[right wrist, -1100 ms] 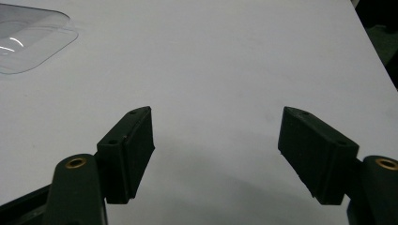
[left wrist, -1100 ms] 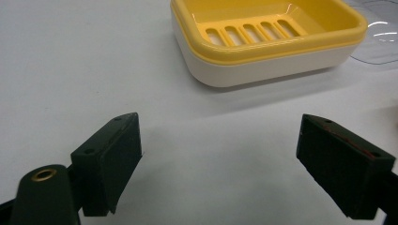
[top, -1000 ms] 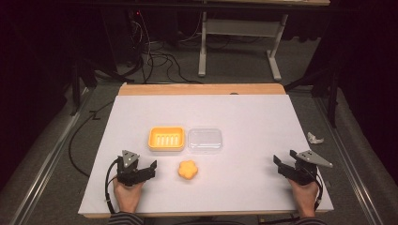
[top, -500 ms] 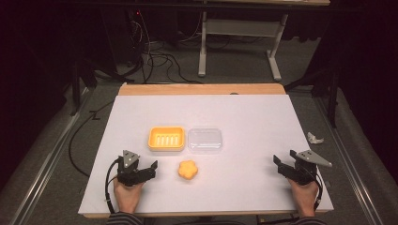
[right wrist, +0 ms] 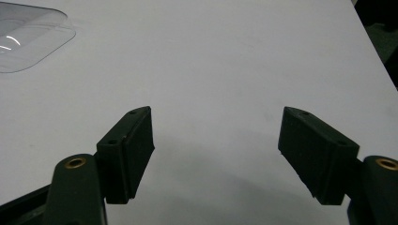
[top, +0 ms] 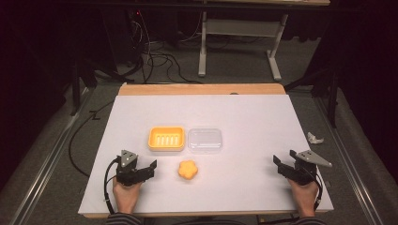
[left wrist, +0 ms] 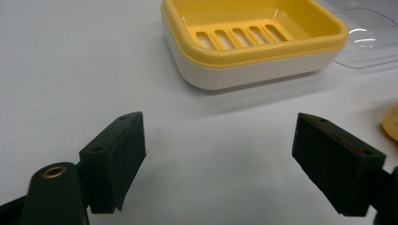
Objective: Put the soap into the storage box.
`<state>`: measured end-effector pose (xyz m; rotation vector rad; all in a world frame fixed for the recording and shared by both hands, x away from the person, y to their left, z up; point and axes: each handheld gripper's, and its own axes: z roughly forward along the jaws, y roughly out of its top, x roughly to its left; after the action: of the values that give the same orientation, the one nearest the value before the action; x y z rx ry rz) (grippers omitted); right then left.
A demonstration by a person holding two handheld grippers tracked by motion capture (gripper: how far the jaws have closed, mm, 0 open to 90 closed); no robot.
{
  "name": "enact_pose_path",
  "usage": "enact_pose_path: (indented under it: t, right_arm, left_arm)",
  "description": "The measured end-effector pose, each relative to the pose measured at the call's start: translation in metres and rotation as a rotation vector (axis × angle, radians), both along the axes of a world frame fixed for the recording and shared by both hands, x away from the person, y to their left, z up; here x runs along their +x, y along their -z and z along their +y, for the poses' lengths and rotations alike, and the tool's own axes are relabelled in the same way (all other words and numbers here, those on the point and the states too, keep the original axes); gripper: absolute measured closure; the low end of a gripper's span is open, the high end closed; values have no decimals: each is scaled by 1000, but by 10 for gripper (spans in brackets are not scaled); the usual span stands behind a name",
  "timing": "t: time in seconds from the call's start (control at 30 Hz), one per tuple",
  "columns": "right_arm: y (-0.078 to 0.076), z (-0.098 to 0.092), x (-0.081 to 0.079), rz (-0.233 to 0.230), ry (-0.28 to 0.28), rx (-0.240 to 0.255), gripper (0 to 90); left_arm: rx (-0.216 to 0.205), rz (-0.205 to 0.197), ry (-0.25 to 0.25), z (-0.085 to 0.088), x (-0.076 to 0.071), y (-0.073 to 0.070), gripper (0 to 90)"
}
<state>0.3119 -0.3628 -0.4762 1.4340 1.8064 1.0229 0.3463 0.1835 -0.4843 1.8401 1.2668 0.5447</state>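
Overhead arrangement: a white rectangular table top [top: 244,117] with a strip of bare wood along its far edge. Near its middle stands a yellow plastic soap dish with a slotted tray and a white base [top: 166,138]; just beside it, on its right, lies a clear plastic lid with rounded corners [top: 205,139], the two touching or nearly so. Nearer to me than both lies a small orange flower-shaped soap [top: 187,169], apart from the dish and lid.

My left gripper [top: 149,169] rests at the near left of the table, my left hand [top: 126,194] behind it. Its jaws stand wide apart with nothing between them. The flower-shaped soap lies near it, just to the right of its jaw tips, not touching them. In the left gripper view, the left gripper [left wrist: 220,159] looks over bare table toward the soap dish [left wrist: 253,42], which stands ahead and slightly right; the clear lid [left wrist: 371,42] shows beyond it at the right edge, and a sliver of the orange soap [left wrist: 390,123] enters at the right edge, beside the right-hand jaw.

My right gripper [top: 280,165] rests at the near right, well apart from the soap, held by my right hand [top: 302,197]. In the right gripper view, the right gripper [right wrist: 216,150] is likewise spread wide and empty, over bare table; a corner of the clear lid [right wrist: 28,42] shows far off at upper left.

A crumpled white scrap [top: 314,138] lies beside the table's right edge.
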Motion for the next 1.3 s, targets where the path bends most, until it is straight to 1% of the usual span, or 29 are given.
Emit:
enact_pose_path:
  t: [0.07,0.13,0.23,0.4,0.63,0.73,0.83,0.97,1.1,1.23,1.3]
  right_arm:
    - [0,0,0,-2,-1,-2,273]
    - [0,0,-1,-3,2,5,273]
    - [0,0,0,-3,0,1,272]
    - [0,0,-1,-5,4,9,272]
    - [0,0,-1,-5,4,5,273]
    - [0,-1,-1,-6,5,8,272]
    - [0,-1,-1,-7,3,9,273]
    - [0,-1,-1,-5,3,9,273]
    - [0,-1,-1,-5,5,11,273]
    - [0,-1,-1,-5,4,9,274]
    - [0,-1,-1,-4,4,9,274]
  left_arm:
    - [-2,-1,-3,0,0,0,183]
    - [-5,-1,-2,0,0,-1,184]
    - [-15,-4,16,-1,-1,-2,206]
    - [-4,-3,26,-5,-2,-3,213]
    - [-17,-28,41,-8,-5,-8,217]
    - [-16,-22,50,-9,-5,-9,220]
    - [-6,-18,60,-12,-6,-12,219]
    - [-13,-12,81,-16,-7,-14,205]
    - [-1,-2,104,-21,-7,-14,189]
    - [-2,-7,115,-25,-8,-17,179]
    - [-4,-16,111,-26,-10,-19,163]
